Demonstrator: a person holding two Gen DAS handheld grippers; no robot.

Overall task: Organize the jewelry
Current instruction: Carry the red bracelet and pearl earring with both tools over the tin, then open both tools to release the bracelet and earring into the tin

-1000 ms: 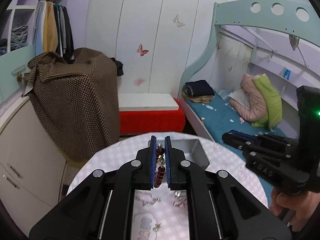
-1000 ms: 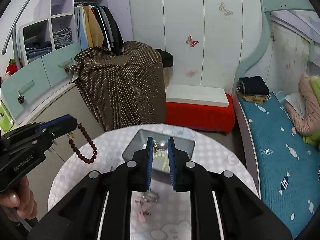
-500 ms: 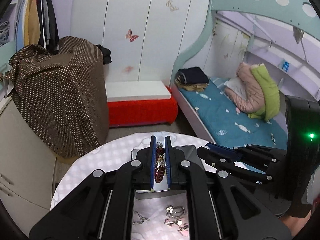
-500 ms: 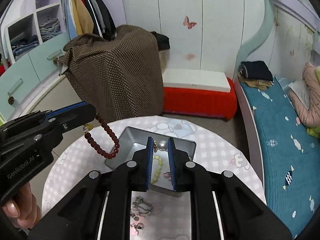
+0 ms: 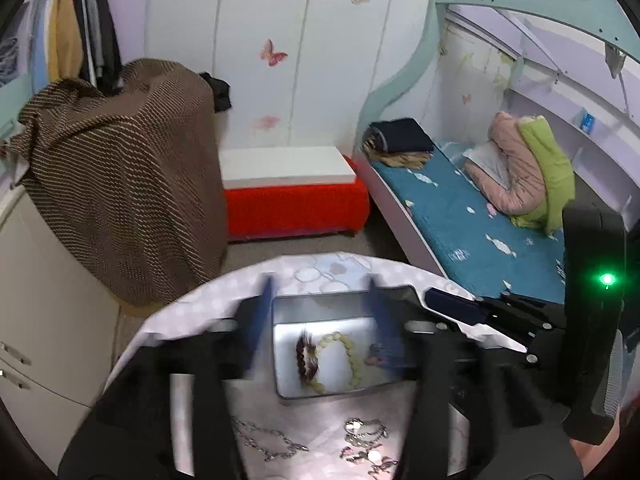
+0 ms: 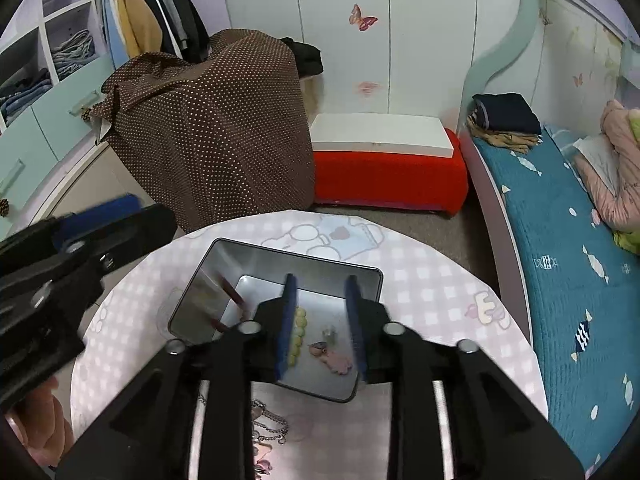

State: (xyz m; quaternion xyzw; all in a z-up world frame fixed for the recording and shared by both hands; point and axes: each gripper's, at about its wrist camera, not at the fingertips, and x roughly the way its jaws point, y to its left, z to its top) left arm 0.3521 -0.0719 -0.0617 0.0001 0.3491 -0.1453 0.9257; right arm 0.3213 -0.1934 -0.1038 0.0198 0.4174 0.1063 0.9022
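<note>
At lower centre of the left wrist view, the left gripper (image 5: 318,320) has just been spreading, the dark red bead bracelet (image 5: 305,354) dropped into the metal tin (image 5: 280,388). Rightward, the right gripper (image 6: 320,320) has just been parting over the yellow-green bracelet (image 5: 352,350); both should be lifted straight clear.

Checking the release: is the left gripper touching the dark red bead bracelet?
Apart. In the left wrist view the dark red bead bracelet lies in the tin, clear of the open left gripper.
</note>
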